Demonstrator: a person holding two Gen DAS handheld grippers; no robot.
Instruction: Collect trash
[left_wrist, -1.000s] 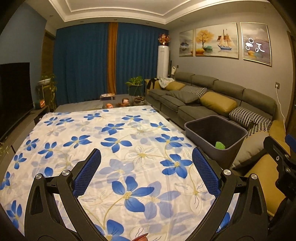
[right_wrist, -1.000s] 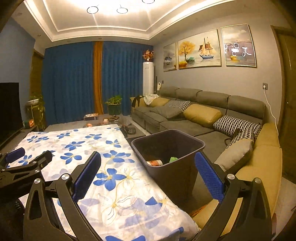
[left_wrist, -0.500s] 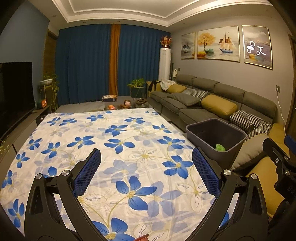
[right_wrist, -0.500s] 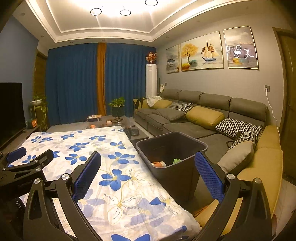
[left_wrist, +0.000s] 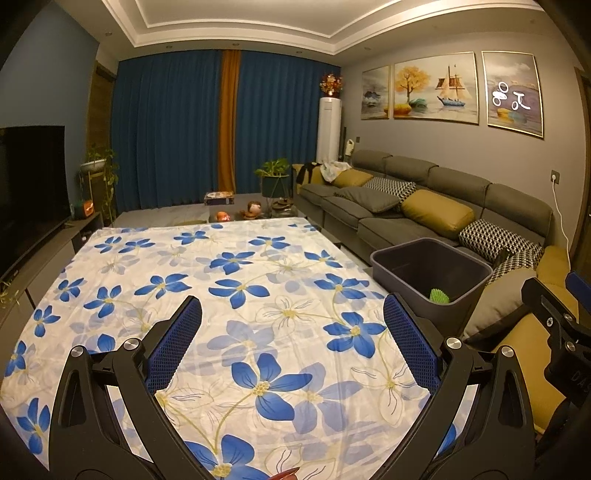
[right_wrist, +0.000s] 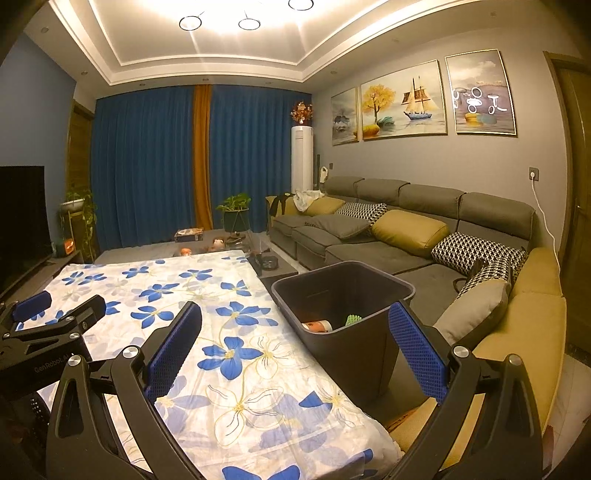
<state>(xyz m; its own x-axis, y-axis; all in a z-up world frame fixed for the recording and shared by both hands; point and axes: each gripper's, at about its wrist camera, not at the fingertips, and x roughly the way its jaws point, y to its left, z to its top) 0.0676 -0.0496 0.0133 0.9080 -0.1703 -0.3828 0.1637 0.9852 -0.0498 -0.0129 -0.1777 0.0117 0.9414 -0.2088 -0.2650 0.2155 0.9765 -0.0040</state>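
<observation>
A dark grey bin (left_wrist: 432, 278) stands on the floor between the table's right edge and the sofa; the right wrist view has the bin (right_wrist: 354, 354) closer. Inside lie a green crumpled piece (left_wrist: 439, 295) (right_wrist: 353, 319) and an orange-and-white wrapper (right_wrist: 317, 326). My left gripper (left_wrist: 291, 347) hangs open over the flowered tablecloth (left_wrist: 221, 280), nothing between its blue pads. My right gripper (right_wrist: 295, 347) is open too, spanning the table's right edge and the bin, holding nothing. A small reddish tip (left_wrist: 284, 474) shows at the bottom edge of the left wrist view; what it is I cannot tell.
A grey sofa (right_wrist: 406, 236) with yellow and patterned cushions runs along the right wall. A low table with small items (left_wrist: 236, 212) and a potted plant (left_wrist: 275, 177) sit beyond the cloth. A TV (left_wrist: 29, 192) stands at left. The other gripper (right_wrist: 48, 332) shows at left.
Both grippers have drawn back and risen a little, so the table and bin look slightly farther. Both stay open.
</observation>
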